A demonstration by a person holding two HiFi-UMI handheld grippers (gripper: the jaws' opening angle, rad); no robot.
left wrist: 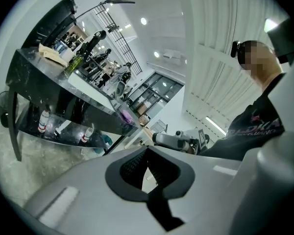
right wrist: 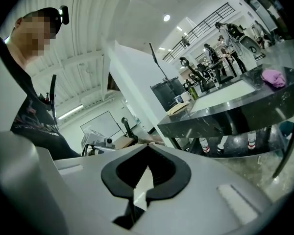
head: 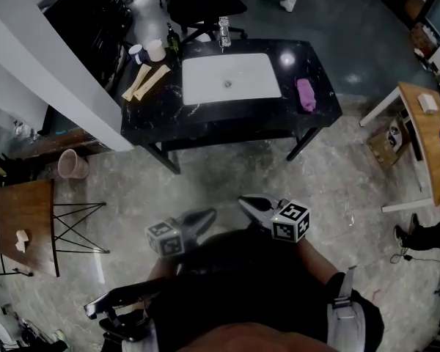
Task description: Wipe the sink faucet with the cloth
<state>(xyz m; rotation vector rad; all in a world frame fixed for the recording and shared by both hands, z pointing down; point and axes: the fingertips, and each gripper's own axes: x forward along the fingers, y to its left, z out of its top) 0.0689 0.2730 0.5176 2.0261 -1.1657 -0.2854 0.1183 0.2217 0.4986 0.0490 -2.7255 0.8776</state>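
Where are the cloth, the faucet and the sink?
cloth [head: 306, 94], head view, middle of the purple bundle.
faucet [head: 224, 32], head view, its upright body.
sink [head: 205, 75], head view, bare white basin floor.

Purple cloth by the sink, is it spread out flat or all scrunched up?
Scrunched up. The purple cloth sits as a small lumpy heap on the black counter, right of the white sink, not laid flat.

No legible text or numbers anywhere; print on the dark shirt [left wrist: 258, 125] too blurred
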